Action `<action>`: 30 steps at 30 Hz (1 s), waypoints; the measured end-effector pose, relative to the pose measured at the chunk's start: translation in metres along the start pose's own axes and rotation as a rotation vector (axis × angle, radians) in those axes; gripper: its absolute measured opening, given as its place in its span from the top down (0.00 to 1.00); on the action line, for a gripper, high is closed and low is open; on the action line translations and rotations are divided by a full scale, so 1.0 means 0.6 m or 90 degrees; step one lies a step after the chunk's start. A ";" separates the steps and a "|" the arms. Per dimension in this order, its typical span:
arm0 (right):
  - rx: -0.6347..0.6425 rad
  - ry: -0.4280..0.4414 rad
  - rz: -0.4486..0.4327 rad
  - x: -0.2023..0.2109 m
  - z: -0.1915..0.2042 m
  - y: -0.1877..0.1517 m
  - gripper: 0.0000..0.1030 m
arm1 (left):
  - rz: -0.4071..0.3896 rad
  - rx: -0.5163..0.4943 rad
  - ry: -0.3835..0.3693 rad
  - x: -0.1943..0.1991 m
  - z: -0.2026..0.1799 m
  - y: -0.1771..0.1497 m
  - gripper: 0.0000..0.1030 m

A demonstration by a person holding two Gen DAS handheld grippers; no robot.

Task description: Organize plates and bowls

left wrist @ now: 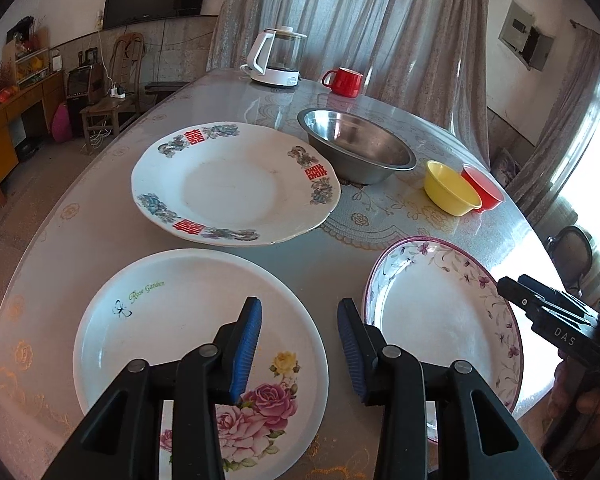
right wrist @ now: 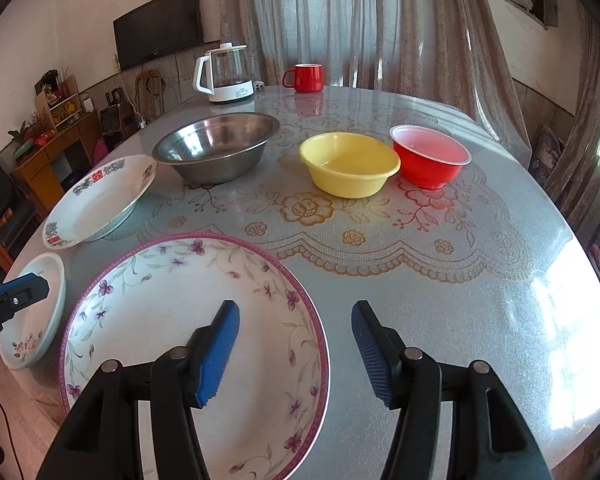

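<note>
Plates are lying flat on the table (right wrist: 440, 320) with both grippers hovering released. Left gripper (left wrist: 299, 344) is spreading its fingers above the gap between the rose plate (left wrist: 172, 328) and the purple-rimmed plate (left wrist: 440, 312). Right gripper (right wrist: 296, 350) is straddling that purple-rimmed plate's right edge. Ahead of the fingers are sitting the red-lettered plate (left wrist: 236, 184), steel bowl (right wrist: 216, 148), yellow bowl (right wrist: 350, 164) and red bowl (right wrist: 430, 156).
</note>
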State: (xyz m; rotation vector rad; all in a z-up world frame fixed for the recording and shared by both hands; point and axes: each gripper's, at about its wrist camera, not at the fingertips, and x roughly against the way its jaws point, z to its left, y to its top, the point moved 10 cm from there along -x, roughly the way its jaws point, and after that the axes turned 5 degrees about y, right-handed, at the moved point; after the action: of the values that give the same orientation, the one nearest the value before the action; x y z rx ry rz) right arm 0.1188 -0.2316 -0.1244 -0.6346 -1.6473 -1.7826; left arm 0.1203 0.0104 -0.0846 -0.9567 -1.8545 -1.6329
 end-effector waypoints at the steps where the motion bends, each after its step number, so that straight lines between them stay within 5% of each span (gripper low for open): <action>1: -0.003 0.012 -0.002 0.000 0.006 0.004 0.42 | 0.001 0.006 -0.001 -0.001 0.004 0.000 0.61; 15: -0.081 0.352 0.101 -0.063 0.194 0.023 0.42 | -0.046 0.067 0.033 0.007 0.104 0.044 0.54; 17: -0.097 0.398 0.116 -0.073 0.217 0.033 0.42 | -0.054 0.088 0.031 0.006 0.128 0.056 0.49; 19: -0.105 0.428 0.115 -0.081 0.236 0.049 0.29 | -0.049 0.107 0.023 0.000 0.151 0.068 0.33; 22: -0.129 0.424 0.106 -0.101 0.243 0.077 0.20 | -0.036 0.120 0.007 -0.012 0.175 0.086 0.20; 26: -0.156 0.396 0.111 -0.140 0.241 0.107 0.20 | 0.002 0.121 0.009 -0.044 0.205 0.108 0.21; 30: -0.190 0.376 0.128 -0.182 0.244 0.122 0.20 | 0.039 0.152 0.004 -0.085 0.233 0.127 0.38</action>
State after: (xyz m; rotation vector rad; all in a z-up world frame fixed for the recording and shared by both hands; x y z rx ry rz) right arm 0.2378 -0.0750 -0.1362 -0.3317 -0.9043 -1.8475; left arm 0.2237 0.1414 -0.0974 -0.8952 -1.9430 -1.3402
